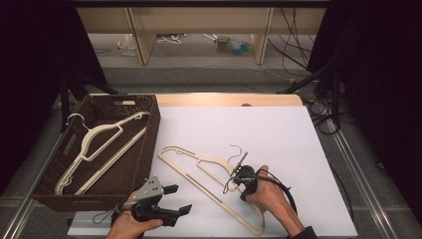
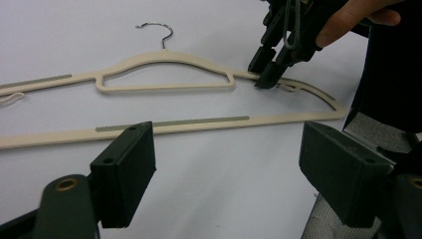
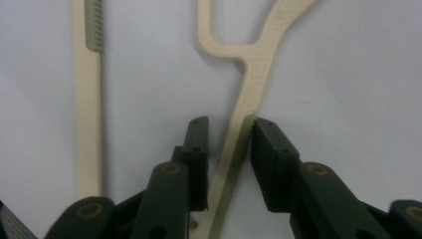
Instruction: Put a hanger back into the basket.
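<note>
Cream plastic hanger (image 1: 209, 186) lies flat on the white table (image 1: 278, 139), just right of the basket (image 1: 149, 144), its long bottom bar running from about 10 o'clock near the basket down to 4 o'clock by the person's right wrist in the high view. Its wire hook (image 1: 239, 149) points off toward 1 o'clock, away from the person.

The right gripper (image 3: 229, 149) has its jaws set either side of the hanger's upper arm; in the right gripper view one pad sits against the plastic while a thin gap shows at the other, so I judge it nearly clamped rather than firmly gripping. From the left gripper view, its tips (image 2: 266, 69) meet the arm just right of the cut-out.

The left gripper (image 1: 171, 199) waits at 7 o'clock from the hanger, jaws apart and holding nothing, aimed at the bottom bar.

One matching hanger (image 1: 99, 149) is already in the basket, at 9 o'clock, lying slanted with its hook toward the far left corner. My reading: the work is roughly half done. Left to do is closing the grip, lifting this second hanger, carrying it left over the rim and laying it beside the first.
</note>
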Motion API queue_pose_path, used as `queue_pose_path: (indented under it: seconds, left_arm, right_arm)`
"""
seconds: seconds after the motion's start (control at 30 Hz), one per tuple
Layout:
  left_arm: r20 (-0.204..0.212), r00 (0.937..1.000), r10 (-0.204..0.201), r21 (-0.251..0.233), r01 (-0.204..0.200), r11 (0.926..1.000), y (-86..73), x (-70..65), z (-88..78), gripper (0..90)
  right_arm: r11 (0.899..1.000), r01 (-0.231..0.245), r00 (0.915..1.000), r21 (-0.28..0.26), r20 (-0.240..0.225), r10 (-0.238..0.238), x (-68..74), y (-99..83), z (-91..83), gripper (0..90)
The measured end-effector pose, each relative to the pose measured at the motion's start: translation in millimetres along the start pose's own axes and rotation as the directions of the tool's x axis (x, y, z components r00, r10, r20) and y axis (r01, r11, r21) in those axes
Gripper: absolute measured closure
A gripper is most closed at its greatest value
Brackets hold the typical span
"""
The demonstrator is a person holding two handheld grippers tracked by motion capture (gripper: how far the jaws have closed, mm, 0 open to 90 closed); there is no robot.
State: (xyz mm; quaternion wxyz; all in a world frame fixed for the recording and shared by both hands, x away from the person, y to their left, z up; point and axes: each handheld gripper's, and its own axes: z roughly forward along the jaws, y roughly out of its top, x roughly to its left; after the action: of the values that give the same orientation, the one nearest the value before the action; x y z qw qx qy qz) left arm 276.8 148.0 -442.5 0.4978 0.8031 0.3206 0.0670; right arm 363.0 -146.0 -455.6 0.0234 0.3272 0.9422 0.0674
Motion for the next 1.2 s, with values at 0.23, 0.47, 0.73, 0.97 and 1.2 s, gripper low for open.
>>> queue_pose_path:
  seconds: [0.23, 0.47, 0.73, 0.97, 1.2]
  left_arm:
    - [0.008, 1.0, -0.004, -0.009, 0.004, 1.0, 1.9, 3.0, 2.2, 22.1]
    - [-0.046, 0.999, 0.002, -0.011, -0.002, 0.9999, 15.2, 15.3, 20.6, 22.3]
    - [-0.041, 0.9987, -0.029, 0.029, 0.03, 0.9991, 37.4, 40.3, 66.0, 22.7]
    - [0.005, 0.9996, -0.028, 0.143, 0.027, 0.9894, 48.6, 50.3, 107.2, 24.5]
    - [0.081, 0.9928, -0.088, 0.182, 0.072, 0.9807, 57.8, 61.7, 123.0, 28.6]
  right_arm:
    - [0.999, 0.011, 0.9996, -0.043, -0.027, -0.012, -7.5, -5.2, -1.5, 78.3]
    - [0.997, 0.073, 0.997, -0.04, 0.027, -0.072, -7.1, -7.3, -6.9, 78.7]
    - [0.987, 0.147, 0.9876, -0.068, 0.066, -0.142, -7.1, -21.9, -22.7, 80.5]
    - [0.978, 0.192, 0.9792, -0.076, 0.081, -0.186, -4.0, -33.2, -32.2, 80.5]
    - [0.972, 0.217, 0.9735, -0.084, 0.092, -0.209, -0.3, -37.1, -37.5, 80.5]
